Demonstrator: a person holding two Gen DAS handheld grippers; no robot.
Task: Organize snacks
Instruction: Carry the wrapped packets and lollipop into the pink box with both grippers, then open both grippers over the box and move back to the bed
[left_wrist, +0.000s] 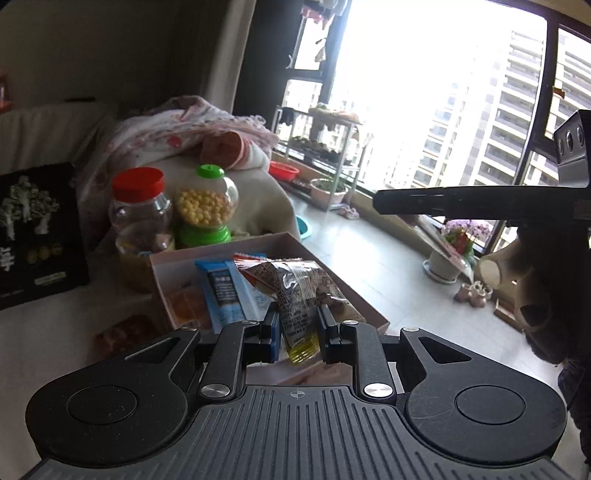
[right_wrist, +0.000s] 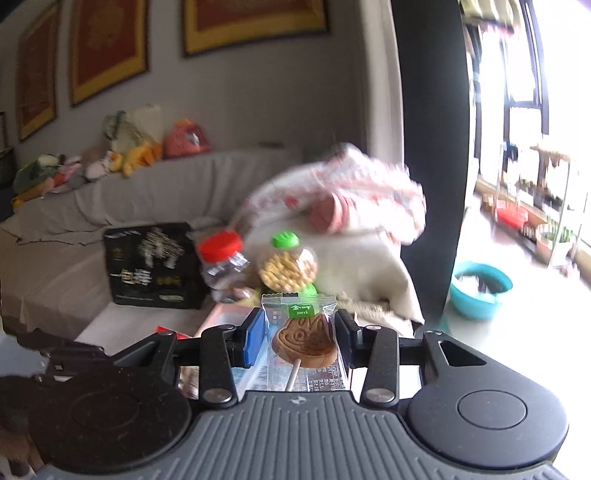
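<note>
Two grippers each carry a wrapped snack. The left gripper (left_wrist: 297, 330) has its fingers narrowed onto a crinkled clear snack packet (left_wrist: 295, 295) with red-and-white print and a yellow lower end, held upright over the near edge of the pink-walled shallow box (left_wrist: 258, 242). A blue-and-white packet (left_wrist: 225, 295) and an orange one (left_wrist: 186, 304) already lie in that box. The right gripper (right_wrist: 301, 341) is closed on a clear-wrapped brown cookie lollipop (right_wrist: 304, 341), stick pointing back toward the camera, and hangs above and short of the box; its view is motion-blurred, so the box below is hard to read.

Behind the box stand a red-lidded jar (left_wrist: 140, 214) and a green-capped candy dispenser (left_wrist: 205, 206) full of yellow balls, with a black gift box (left_wrist: 38, 232) to their left.

The step in hand looks like dropping the left packet in. To do it well, lower it until the yellow end is inside the walls, beside the blue packet rather than across it, then open. The lollipop should wait clear of the left gripper, then go in flat so its stick doesn't catch on the rim.
</note>
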